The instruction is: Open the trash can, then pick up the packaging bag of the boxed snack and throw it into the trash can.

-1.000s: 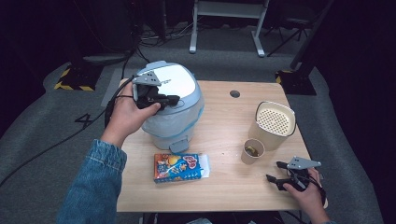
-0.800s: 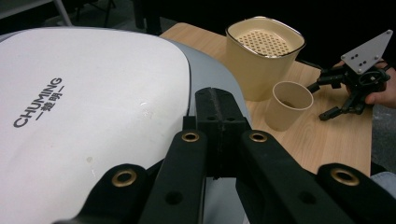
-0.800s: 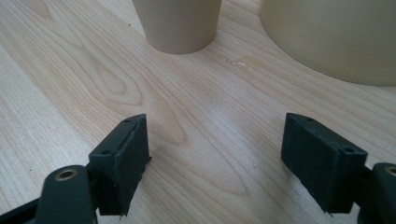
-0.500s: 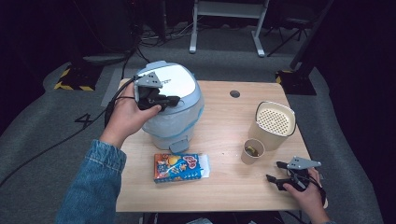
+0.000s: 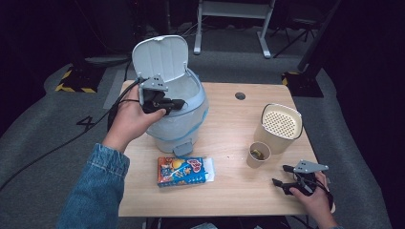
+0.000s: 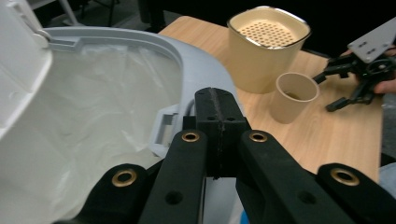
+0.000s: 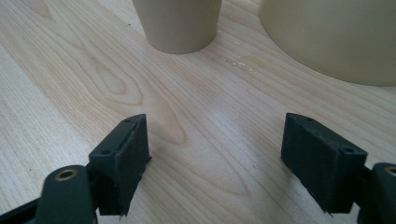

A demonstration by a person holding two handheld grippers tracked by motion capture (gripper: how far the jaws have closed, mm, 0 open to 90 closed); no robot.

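Note:
A light grey pedal bin (image 5: 176, 121) stands at the table's left, its lid (image 5: 160, 57) swung up and back. Inside shows a white plastic liner (image 6: 93, 116). My left gripper (image 5: 179, 102) is shut with nothing between its jaws, its tip (image 6: 217, 100) over the bin's near rim (image 6: 196, 60) beside the latch. My right gripper (image 5: 282, 175) rests open near the table's front right corner; its jaws (image 7: 215, 149) stand wide apart over bare wood. A paper cup (image 5: 259, 155) stands just ahead of it.
A beige container with a perforated top (image 5: 281, 126) stands behind the cup (image 7: 180, 23) at the right. A colourful snack packet (image 5: 185, 171) lies flat in front of the bin's pedal (image 5: 183, 150). A cable hole (image 5: 240, 96) marks the table's far middle.
The bin's lid, closed in the earlier frames, has sprung open and now stands upright. My left gripper stayed at the rim; the right gripper has not moved.

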